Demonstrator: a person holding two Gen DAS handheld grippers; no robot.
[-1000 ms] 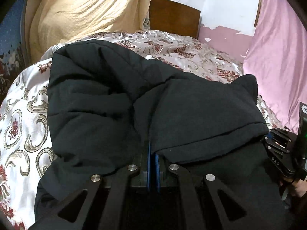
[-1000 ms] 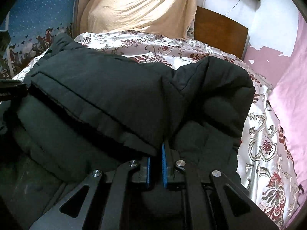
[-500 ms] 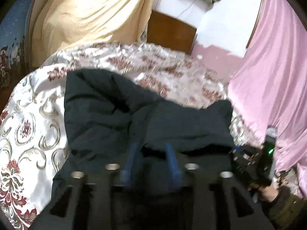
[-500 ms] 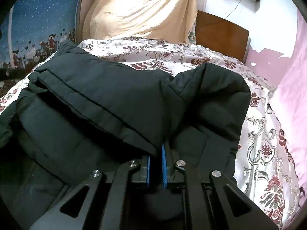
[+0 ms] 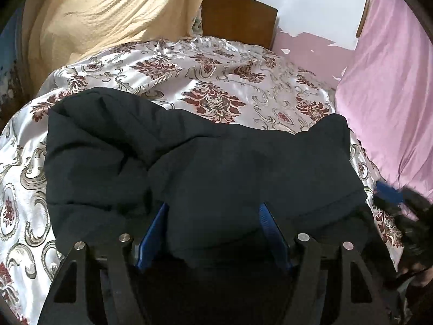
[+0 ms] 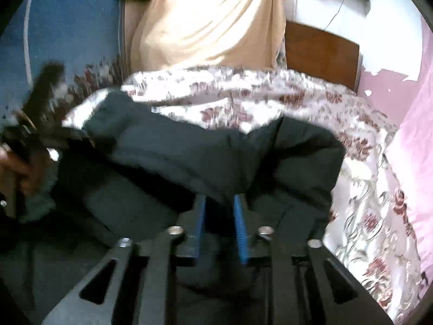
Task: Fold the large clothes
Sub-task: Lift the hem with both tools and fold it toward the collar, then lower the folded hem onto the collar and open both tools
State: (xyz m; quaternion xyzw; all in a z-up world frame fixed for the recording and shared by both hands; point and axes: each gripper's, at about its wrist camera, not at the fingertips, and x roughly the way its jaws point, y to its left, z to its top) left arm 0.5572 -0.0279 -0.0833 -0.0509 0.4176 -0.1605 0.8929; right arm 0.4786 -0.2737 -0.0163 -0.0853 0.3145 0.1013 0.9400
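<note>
A large black padded jacket (image 5: 243, 162) lies folded over on a flowered satin bedspread (image 5: 216, 81). My left gripper (image 5: 212, 208) sits at the near fold, its jaws opening wide, and the folded edge bulges loosely between the blue pads. In the blurred right wrist view the jacket (image 6: 189, 149) fills the middle. My right gripper (image 6: 219, 199) is opening too, with a hem of the fabric hanging between its pads. The right gripper shows as a blur at the left view's right edge (image 5: 389, 192). A hand (image 6: 16, 168) holds the left gripper at the far left.
A yellow cloth (image 5: 108, 21) drapes behind the bed, beside a wooden headboard (image 5: 238, 19). A pink curtain (image 5: 392, 94) hangs along the right side. Blue patterned fabric (image 6: 73, 27) covers the left wall. Bedspread (image 6: 365, 189) shows around the jacket.
Both grippers were shut on the jacket's folded edge; the left opened first and widened, the right has just parted. Both drew back and up, and the jacket looks smaller.
</note>
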